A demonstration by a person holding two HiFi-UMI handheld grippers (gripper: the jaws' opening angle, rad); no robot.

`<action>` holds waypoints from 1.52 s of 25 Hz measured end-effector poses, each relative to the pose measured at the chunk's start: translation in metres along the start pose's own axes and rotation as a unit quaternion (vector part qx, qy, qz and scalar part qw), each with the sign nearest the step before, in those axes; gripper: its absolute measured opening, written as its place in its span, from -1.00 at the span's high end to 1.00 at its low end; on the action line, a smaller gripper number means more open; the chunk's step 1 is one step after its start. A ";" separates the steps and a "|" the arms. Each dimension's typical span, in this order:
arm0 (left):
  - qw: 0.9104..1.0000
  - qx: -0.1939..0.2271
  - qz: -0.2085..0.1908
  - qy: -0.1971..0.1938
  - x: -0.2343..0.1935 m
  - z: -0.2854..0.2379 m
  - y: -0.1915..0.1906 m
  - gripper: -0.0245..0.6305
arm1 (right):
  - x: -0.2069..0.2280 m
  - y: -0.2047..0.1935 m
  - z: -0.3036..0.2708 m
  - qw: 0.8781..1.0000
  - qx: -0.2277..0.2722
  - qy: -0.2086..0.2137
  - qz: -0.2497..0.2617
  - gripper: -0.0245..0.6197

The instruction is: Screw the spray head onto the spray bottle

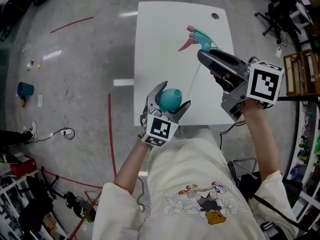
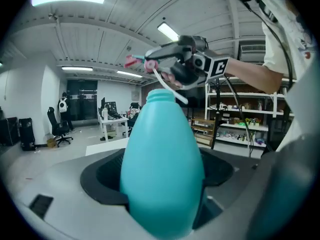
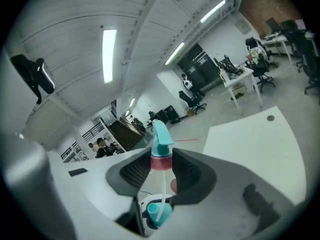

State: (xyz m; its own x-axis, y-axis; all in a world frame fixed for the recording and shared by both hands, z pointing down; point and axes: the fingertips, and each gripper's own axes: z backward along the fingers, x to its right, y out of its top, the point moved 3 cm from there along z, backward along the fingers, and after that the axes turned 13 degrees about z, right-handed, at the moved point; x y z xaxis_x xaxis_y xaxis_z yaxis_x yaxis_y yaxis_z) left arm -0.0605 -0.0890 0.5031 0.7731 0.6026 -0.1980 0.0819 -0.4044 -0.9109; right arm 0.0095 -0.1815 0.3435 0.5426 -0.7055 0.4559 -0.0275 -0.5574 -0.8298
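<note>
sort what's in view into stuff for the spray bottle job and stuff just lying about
For the job: bottle, held in the left gripper; spray head, held in the right gripper.
Lying about: blue pot on the floor; cable; office chairs; wooden shelf.

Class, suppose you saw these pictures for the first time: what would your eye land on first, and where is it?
The teal bottle stands out, gripped upright in the left gripper over the near edge of the white table. Above it and to its right, the right gripper holds the spray head, which has a pink trigger. Its thin white tube hangs down toward the bottle's open neck.
</note>
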 end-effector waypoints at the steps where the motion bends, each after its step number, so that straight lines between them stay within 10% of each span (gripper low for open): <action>1: 1.000 -0.003 0.002 -0.003 0.004 -0.001 0.003 -0.37 | -0.010 0.012 0.006 1.000 0.015 0.011 0.009 0.51; 24: 0.994 0.033 0.018 -0.099 0.046 0.051 0.082 -0.37 | -0.078 0.070 0.032 0.991 0.082 0.073 0.082 0.51; 38: 0.984 -0.020 0.035 -0.174 0.081 0.048 0.160 -0.37 | -0.121 0.048 0.062 0.953 0.072 0.243 0.167 0.51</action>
State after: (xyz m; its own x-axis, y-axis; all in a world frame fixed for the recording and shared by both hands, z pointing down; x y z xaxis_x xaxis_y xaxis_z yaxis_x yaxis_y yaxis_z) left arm -0.0148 -0.0724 0.3239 0.5157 0.7684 -0.3789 0.0659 -0.4766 -0.8767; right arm -0.0050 -0.0957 0.2289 0.0703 -0.9721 0.2239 0.0046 -0.2241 -0.9745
